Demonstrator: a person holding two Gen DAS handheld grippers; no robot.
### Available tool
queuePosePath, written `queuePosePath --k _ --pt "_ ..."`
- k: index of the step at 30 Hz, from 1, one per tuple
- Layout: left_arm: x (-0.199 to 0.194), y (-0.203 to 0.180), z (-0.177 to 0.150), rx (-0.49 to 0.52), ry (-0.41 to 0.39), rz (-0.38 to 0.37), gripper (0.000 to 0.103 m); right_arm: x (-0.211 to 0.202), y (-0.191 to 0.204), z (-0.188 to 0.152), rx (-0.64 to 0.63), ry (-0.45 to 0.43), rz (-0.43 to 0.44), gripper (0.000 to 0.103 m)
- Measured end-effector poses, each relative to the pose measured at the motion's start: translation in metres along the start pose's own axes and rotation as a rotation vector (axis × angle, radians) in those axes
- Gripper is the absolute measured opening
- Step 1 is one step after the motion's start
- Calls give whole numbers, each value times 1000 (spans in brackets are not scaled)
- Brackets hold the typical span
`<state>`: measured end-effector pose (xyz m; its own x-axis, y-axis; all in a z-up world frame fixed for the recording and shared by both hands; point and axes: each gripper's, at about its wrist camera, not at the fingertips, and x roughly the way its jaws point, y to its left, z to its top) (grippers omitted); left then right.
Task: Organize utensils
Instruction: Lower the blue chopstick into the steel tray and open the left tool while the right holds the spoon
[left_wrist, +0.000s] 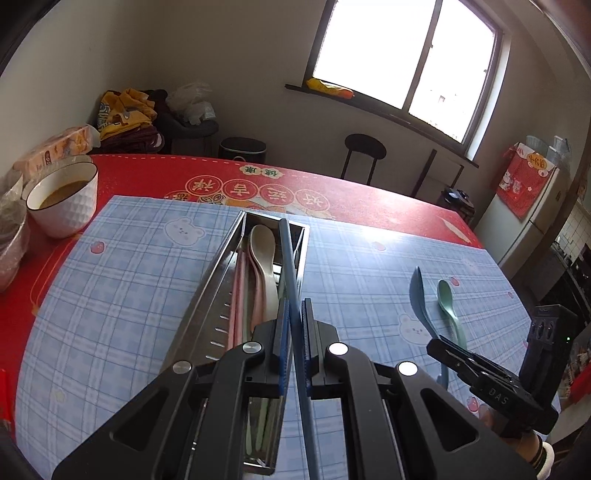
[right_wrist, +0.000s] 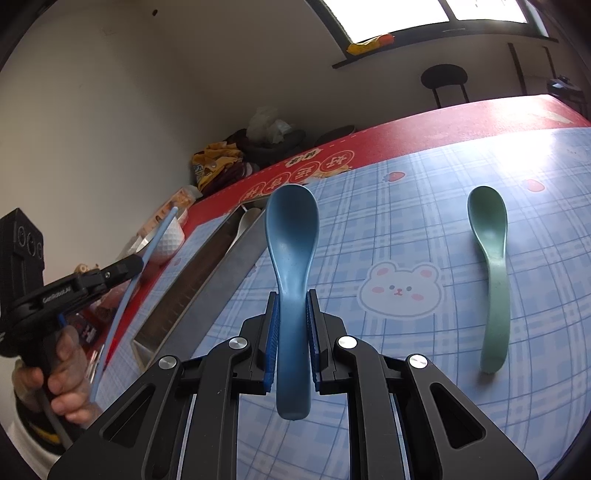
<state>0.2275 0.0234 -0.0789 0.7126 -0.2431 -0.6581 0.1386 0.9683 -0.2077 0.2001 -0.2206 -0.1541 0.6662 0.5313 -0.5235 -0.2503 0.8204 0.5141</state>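
Loading is under way: left hand-held gripper (left_wrist: 294, 325) is clamped on a blue chopstick (left_wrist: 290, 266) above the steel tray (left_wrist: 207, 295), apparently already holding utensils; right hand-held gripper (right_wrist: 291, 325) is clamped on the blue spoon (right_wrist: 291, 236). Lowering into the tray is called for next.

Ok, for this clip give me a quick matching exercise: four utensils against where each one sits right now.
Things:
1. blue chopstick
2. blue spoon
3. green spoon
4. beige spoon

Places:
A. inside the metal tray
B. loose on the checked mat
C. clamped in the right tongs
D. clamped in the left tongs

Pairs: 1-D, 2-C, 3-B, 4-A
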Motion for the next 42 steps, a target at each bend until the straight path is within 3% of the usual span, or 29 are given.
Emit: queuePosePath --k 5,11,18,26,32,36,42 --pt "46 13 13 37 98 99 7 0 -2 0 7 -1 -1 14" --pt "81 24 15 43 181 148 7 2 -3 1 11 6 4 14" --pt "93 26 18 52 218 169 7 4 -4 1 15 9 9 14" --pt "97 32 24 45 244 143 8 4 -5 1 17 9 9 14" --pt "77 28 25 54 195 111 9 4 -7 1 23 9 12 14" --pt "44 21 13 111 87 104 26 4 -8 0 27 9 11 14" --pt "-1 16 -25 230 -118 161 45 5 -7 0 19 11 9 14"
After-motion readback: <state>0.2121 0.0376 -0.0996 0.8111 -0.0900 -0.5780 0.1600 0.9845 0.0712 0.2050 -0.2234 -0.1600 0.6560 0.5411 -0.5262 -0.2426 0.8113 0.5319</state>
